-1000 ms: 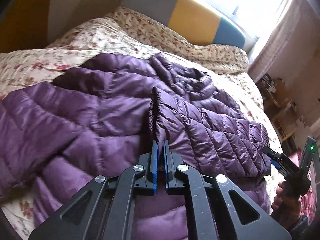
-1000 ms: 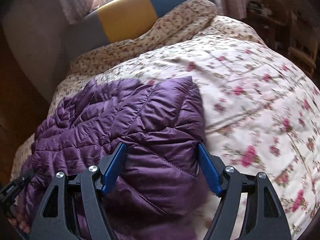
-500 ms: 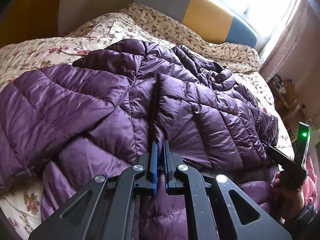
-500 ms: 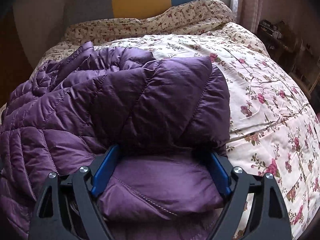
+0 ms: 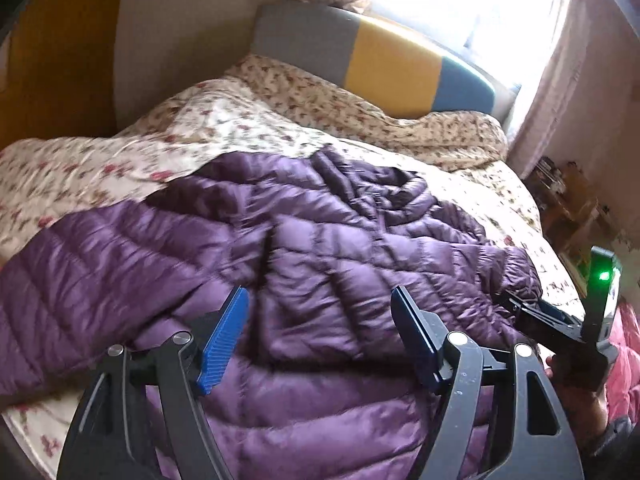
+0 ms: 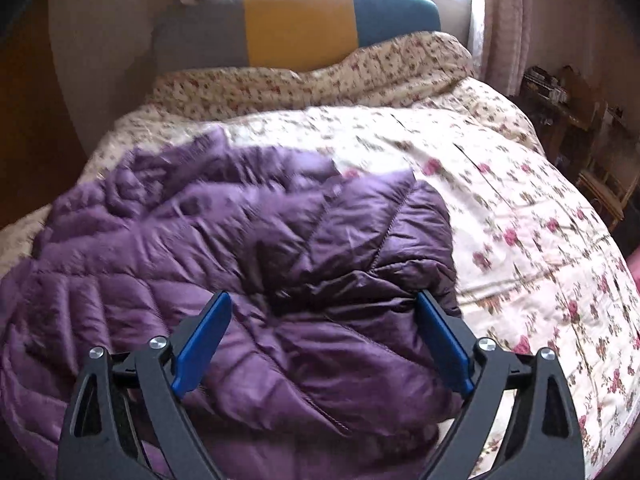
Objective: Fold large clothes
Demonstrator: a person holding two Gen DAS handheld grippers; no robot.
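A purple quilted down jacket (image 5: 340,240) lies spread on the bed, one side folded over its middle. My left gripper (image 5: 319,294) hovers just above its near part, blue pads wide apart and still opening, nothing pinched between them. My right gripper (image 6: 323,298) is over the jacket's (image 6: 240,240) right folded edge; its jaws are opening too, and the puffy fabric lies between and below the pads without being pressed. In the left wrist view the right gripper (image 5: 532,312) shows at the jacket's right edge, held by a hand (image 5: 576,396).
A floral quilt (image 6: 520,220) covers the bed, bunched up at the grey, yellow and blue headboard (image 6: 296,28). A bright window with curtains (image 6: 504,20) is behind it. Wooden shelves (image 6: 580,120) stand to the bed's right. Pink fabric (image 5: 628,360) shows at the right edge.
My left gripper has opened from shut, let go of the jacket fold and lifted a little. The right jaws have spread wider. The folded side now rests flat on the jacket.
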